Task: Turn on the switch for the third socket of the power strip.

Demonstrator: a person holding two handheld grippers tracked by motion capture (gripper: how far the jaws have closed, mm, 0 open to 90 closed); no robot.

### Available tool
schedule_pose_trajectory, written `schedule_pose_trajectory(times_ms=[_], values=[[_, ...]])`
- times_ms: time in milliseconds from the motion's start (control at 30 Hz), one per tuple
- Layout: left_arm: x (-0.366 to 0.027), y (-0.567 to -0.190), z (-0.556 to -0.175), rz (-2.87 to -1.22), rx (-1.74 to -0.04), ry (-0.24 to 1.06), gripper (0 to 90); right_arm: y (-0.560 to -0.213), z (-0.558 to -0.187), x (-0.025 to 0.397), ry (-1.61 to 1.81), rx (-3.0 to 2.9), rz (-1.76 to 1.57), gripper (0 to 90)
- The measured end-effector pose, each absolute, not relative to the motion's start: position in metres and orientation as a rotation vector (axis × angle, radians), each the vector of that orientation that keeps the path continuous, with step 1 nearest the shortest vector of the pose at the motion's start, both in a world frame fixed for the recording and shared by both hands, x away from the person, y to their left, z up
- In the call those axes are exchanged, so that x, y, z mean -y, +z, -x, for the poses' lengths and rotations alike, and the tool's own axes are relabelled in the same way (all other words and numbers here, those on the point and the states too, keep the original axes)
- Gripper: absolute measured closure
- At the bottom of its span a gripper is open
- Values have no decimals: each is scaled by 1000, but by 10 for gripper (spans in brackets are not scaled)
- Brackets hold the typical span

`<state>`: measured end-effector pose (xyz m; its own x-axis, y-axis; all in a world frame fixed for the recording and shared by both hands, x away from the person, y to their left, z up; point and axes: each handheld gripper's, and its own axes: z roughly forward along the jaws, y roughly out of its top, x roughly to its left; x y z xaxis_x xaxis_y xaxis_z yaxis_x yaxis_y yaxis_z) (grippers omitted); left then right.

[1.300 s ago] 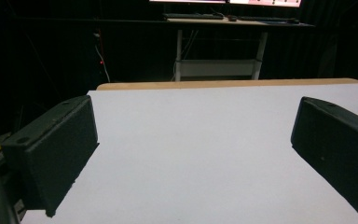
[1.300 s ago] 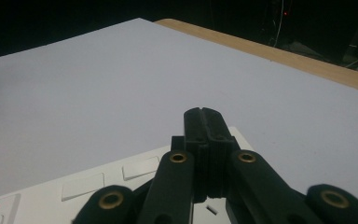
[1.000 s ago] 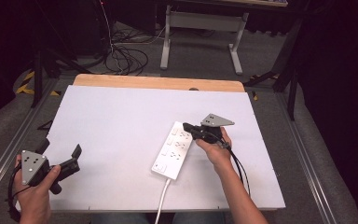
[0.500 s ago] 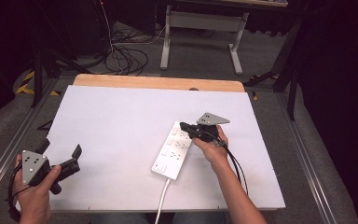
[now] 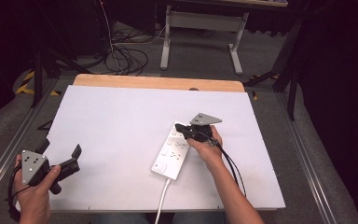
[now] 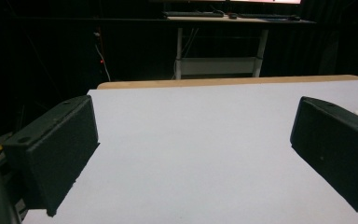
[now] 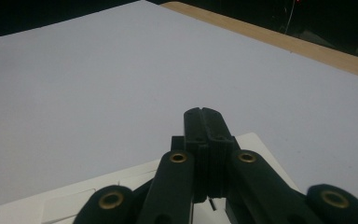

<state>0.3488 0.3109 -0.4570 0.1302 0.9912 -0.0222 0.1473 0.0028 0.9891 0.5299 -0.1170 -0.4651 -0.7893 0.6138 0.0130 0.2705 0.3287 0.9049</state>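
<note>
White board (image 5: 121,126) covers the table; from above, the power strip (image 5: 173,151) is seen right of centre, the right gripper (image 5: 181,127) over its far end. Left gripper (image 6: 191,154) jaws are held wide apart. Right gripper jaws are pressed together, empty.

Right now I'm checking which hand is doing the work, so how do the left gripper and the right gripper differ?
The left gripper has its jaws spread wide, while the right gripper has its jaws pressed shut with nothing between them. The left gripper sits at the table's near left corner over bare white surface; the right gripper is over the far end of the white power strip. Both are black, hand-held, and carry a grey three-cornered plate.
</note>
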Motion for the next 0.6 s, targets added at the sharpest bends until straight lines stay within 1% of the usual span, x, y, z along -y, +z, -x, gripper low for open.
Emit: schedule_pose_trajectory(times_ms=[600], values=[[-310, -458, -350, -1376, -1221, 1030, 14, -467, -532, 115, 1430, -2287, -789, 900]])
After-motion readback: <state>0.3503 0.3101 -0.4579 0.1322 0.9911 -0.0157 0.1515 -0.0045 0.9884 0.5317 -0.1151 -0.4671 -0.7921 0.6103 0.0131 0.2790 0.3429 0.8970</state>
